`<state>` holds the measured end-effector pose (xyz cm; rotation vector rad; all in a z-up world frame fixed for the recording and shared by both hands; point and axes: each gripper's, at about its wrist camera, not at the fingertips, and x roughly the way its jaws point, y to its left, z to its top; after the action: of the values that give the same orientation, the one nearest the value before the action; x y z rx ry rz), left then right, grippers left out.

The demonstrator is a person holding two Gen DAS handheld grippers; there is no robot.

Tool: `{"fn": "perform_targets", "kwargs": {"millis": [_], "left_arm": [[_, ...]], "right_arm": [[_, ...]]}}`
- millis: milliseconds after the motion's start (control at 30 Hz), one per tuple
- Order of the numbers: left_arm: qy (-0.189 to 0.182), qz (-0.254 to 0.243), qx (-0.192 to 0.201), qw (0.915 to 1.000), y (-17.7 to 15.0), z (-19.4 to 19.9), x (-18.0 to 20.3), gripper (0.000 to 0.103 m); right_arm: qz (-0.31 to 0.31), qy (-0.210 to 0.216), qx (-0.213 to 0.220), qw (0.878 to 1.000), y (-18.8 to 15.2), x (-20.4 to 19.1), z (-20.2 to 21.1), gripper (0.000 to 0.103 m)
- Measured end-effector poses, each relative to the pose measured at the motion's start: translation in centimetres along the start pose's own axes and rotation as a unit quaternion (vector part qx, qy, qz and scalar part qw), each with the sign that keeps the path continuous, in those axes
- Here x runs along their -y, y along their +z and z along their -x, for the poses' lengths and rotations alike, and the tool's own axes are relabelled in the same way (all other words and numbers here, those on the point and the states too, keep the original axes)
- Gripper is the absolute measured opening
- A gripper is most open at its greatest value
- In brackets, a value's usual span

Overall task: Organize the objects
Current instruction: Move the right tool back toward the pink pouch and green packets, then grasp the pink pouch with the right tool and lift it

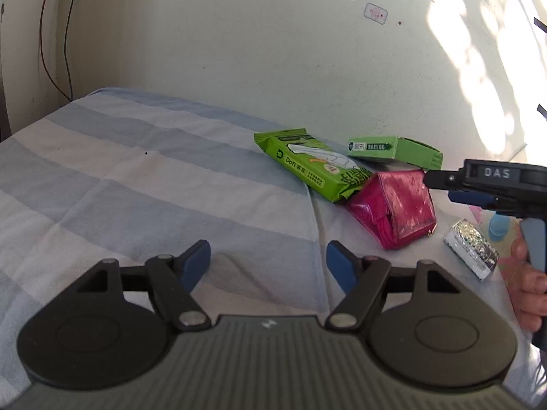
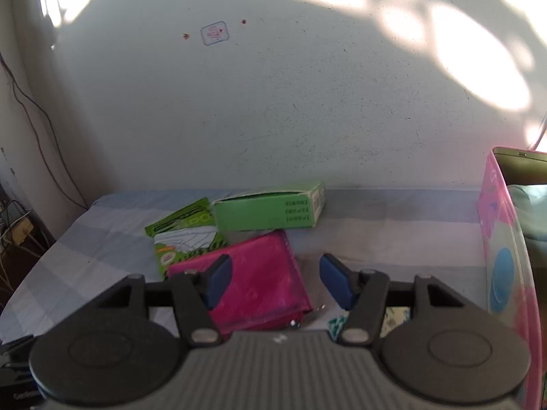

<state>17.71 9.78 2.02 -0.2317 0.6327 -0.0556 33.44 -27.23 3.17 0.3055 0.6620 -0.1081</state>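
Observation:
A pink wallet (image 1: 396, 208) lies on the striped blue cloth (image 1: 136, 171), between a green wipes pack (image 1: 318, 167) and a green carton (image 1: 396, 152) behind it. A foil-wrapped block (image 1: 471, 249) sits to its right. My left gripper (image 1: 268, 261) is open over bare cloth, well left of these things, with nothing between its fingers. My right gripper (image 2: 277, 280) is open above the pink wallet (image 2: 259, 280), its pads apart from it. The wipes pack (image 2: 184, 235) and the carton (image 2: 270, 210) lie beyond. From the left wrist, the right gripper (image 1: 432, 179) reaches in over the wallet's far edge.
A tall pink container (image 2: 502, 239) stands at the right edge of the surface. A blue-capped item (image 1: 499, 227) sits behind the foil block. A person's hand (image 1: 526, 273) holds the right gripper. A white wall runs close behind; cables (image 2: 17, 232) hang at the left.

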Motion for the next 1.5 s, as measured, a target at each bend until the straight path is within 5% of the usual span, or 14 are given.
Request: {"fn": "perform_targets", "kwargs": {"millis": [100, 200, 267, 533, 667, 767, 867, 933, 967, 1000, 1133, 1333, 1500], "left_arm": [[-0.013, 0.026, -0.008, 0.9995, 0.5, -0.8, -0.6, 0.076], [-0.021, 0.040, -0.010, 0.9989, 0.6, -0.8, -1.0, 0.076], [-0.022, 0.046, -0.008, 0.9987, 0.6, -0.8, -1.0, 0.076], [-0.043, 0.054, -0.005, 0.9976, 0.7, -1.1, -1.0, 0.077], [-0.062, 0.032, 0.004, 0.9975, 2.1, -1.7, 0.1, 0.077], [-0.088, -0.015, 0.002, 0.9960, 3.0, -2.8, 1.7, 0.077], [-0.109, -0.011, -0.011, 0.9939, 3.1, -4.7, 1.9, 0.077], [-0.127, -0.001, -0.034, 0.9913, 2.9, -6.2, 1.7, 0.071], [-0.142, 0.006, -0.037, 0.9892, 2.9, -6.3, 1.5, 0.066], [-0.158, 0.005, -0.038, 0.9866, 2.9, -6.1, 1.5, 0.042], [-0.165, -0.034, -0.034, 0.9851, 2.0, -4.5, 2.4, 0.043], [-0.233, -0.115, -0.076, 0.9626, -1.2, -0.5, 5.4, 0.043], [-0.260, -0.194, -0.074, 0.9431, -5.3, 4.4, 9.4, 0.044]], "right_arm": [[-0.038, 0.030, -0.023, 0.999, 0.5, 1.5, -2.0, 0.058], [-0.073, 0.084, -0.044, 0.993, -0.2, 2.2, -1.9, 0.034], [-0.047, 0.104, -0.053, 0.992, -1.4, 0.9, -1.1, 0.006], [0.001, 0.133, -0.025, 0.991, -5.5, -1.5, 3.6, 0.004], [0.013, 0.092, 0.008, 0.996, -5.2, -1.0, 4.2, 0.018], [-0.016, 0.104, 0.004, 0.994, -4.2, 0.0, 2.8, 0.024], [-0.030, 0.126, -0.005, 0.992, -4.1, 0.3, 1.4, 0.036], [-0.030, 0.138, -0.018, 0.990, -4.3, -0.1, 0.1, 0.035], [-0.032, 0.138, -0.030, 0.989, -4.5, -0.3, -0.6, 0.024], [-0.036, 0.144, -0.038, 0.988, -4.7, -0.5, -1.0, 0.024], [-0.027, 0.122, -0.024, 0.992, -5.9, -1.6, 0.9, 0.022], [-0.013, 0.091, -0.018, 0.996, -9.3, -0.3, 8.0, 0.020], [-0.041, 0.084, -0.006, 0.996, -14.2, 2.2, 14.6, 0.019]]}}
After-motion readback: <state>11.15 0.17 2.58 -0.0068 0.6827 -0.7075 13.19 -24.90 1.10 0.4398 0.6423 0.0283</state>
